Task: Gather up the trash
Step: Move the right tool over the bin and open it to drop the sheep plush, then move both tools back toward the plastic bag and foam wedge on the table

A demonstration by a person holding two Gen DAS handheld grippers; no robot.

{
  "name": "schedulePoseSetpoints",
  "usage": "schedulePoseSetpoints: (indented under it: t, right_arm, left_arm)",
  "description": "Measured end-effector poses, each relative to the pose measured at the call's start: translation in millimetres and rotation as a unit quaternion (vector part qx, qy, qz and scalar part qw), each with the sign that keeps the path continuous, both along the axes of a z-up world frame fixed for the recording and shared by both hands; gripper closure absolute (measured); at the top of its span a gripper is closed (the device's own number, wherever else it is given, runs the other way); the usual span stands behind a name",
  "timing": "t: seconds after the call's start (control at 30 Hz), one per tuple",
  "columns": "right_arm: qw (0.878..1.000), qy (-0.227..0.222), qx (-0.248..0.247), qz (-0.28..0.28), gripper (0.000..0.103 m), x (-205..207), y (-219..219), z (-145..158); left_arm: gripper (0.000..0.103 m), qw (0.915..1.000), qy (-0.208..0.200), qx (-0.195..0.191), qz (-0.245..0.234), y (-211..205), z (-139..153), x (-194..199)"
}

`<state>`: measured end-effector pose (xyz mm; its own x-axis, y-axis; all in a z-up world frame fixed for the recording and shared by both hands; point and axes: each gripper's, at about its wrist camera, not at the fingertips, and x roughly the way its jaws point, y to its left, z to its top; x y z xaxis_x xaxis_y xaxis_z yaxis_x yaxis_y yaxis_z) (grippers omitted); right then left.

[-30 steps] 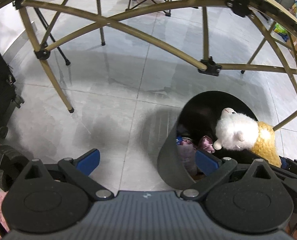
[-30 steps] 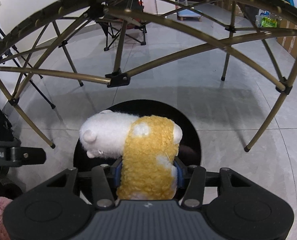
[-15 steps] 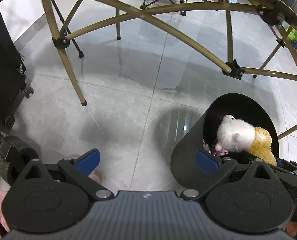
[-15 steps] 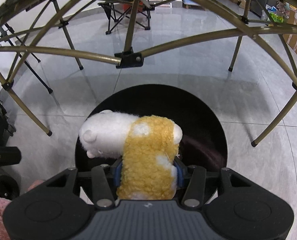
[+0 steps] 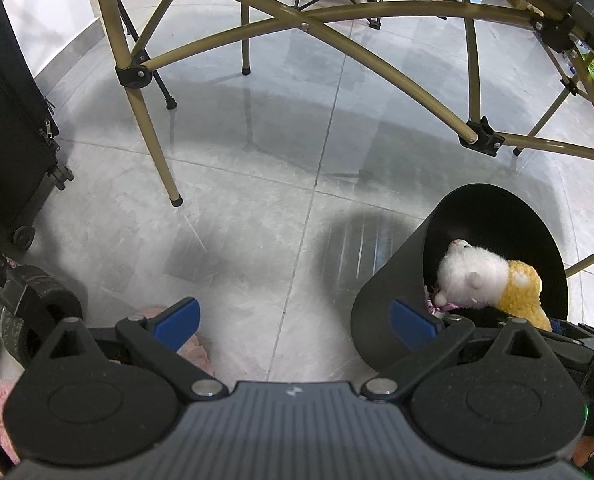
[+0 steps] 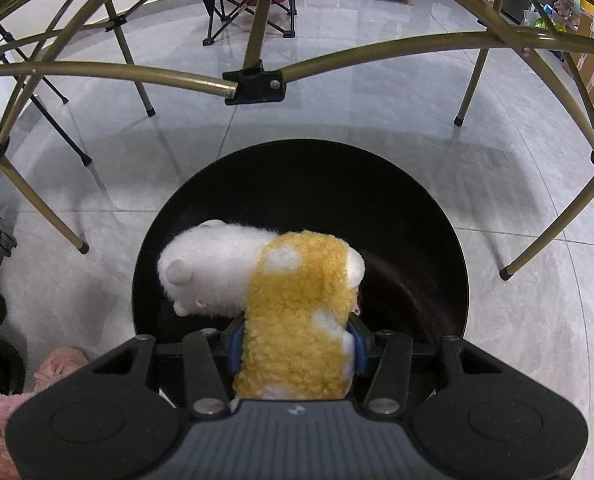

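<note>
Right tongs (image 6: 295,342): clamped on the plush sheep's (image 6: 289,292) yellow body.
Plush sheep: over the black bin's (image 6: 397,200) mouth.
Left tongs (image 5: 295,318): spread wide, empty, over floor left of the bin.

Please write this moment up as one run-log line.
right tongs: shut on white-and-yellow plush toy | toy: over round black bin mouth | left tongs: open, empty

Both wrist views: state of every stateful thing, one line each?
Right gripper: shut on plush toy.
Left gripper: open, nothing between the fingers.
Plush toy: held over the bin mouth, not released.
Bin: upright, open top, some trash inside.
</note>
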<state>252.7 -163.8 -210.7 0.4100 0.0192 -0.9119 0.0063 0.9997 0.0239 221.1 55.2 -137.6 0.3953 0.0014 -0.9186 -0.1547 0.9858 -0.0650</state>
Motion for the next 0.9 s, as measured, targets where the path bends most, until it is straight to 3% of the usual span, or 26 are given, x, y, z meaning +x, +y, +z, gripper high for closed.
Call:
schedulePoseSetpoints:
  t: [0.3, 0.37, 0.43, 0.57, 0.6, 0.9]
  right_arm:
    - [1.000, 0.006, 0.011, -0.010, 0.050, 1.7, -3.5, -0.8]
    - [1.000, 0.011, 0.019, -0.015, 0.039, 3.5, -5.0, -1.4]
    - [1.000, 0.012, 0.021, -0.018, 0.014, 3.9, -5.2, -1.9]
    - [1.000, 0.015, 0.020, -0.018, 0.006, 4.1, -3.8, -3.3]
    - [0.999, 0.021, 0.024, -0.018, 0.000, 4.4, -4.1, -4.6]
    - [0.999, 0.014, 0.028, -0.017, 0.000, 3.1, -4.5, -0.4]
  left_arm:
    - [0.000, 1.0000, 0.000, 0.000, 0.000, 0.7, -0.1, -0.3]
    - [0.000, 1.0000, 0.000, -0.001, 0.000, 0.1, -0.1, -0.1]
    - [0.000, 1.0000, 0.001, -0.001, 0.001, 0.9, -0.1, -0.5]
    - [0.000, 1.0000, 0.000, -0.001, 0.000, 1.4, 0.2, -1.3]
    - [0.000, 1.0000, 0.000, -0.001, -0.001, 2.1, 0.1, -1.5]
    - [0.000, 1.0000, -0.006, -0.003, -0.006, 1.8, 3.0, -4.1]
